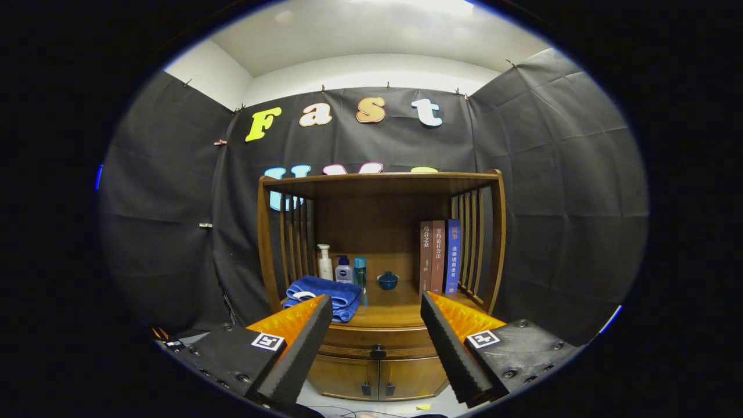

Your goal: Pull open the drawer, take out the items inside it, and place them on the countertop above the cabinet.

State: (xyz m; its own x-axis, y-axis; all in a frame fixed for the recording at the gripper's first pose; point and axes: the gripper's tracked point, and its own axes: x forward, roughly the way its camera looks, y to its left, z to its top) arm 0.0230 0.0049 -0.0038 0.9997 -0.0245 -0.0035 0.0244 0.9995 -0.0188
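Note:
A wooden cabinet (pixel 380 261) stands ahead against the booth wall. Its drawer (pixel 377 342) is closed, with a dark round knob (pixel 378 351) at the middle of its front. The countertop (pixel 389 313) lies just above the drawer, under an open shelf frame. My gripper (pixel 377 310) is open, held well back from the cabinet, with the knob seen below and between the two fingers. Nothing is between the fingers. The drawer's contents are hidden.
On the countertop lie a folded blue towel (pixel 325 293), a white pump bottle (pixel 325 264), a small blue-capped bottle (pixel 343 271), a teal bottle (pixel 360 273), a small blue lidded cup (pixel 388 281) and three upright books (pixel 440 255). Two small doors (pixel 377 377) sit below the drawer.

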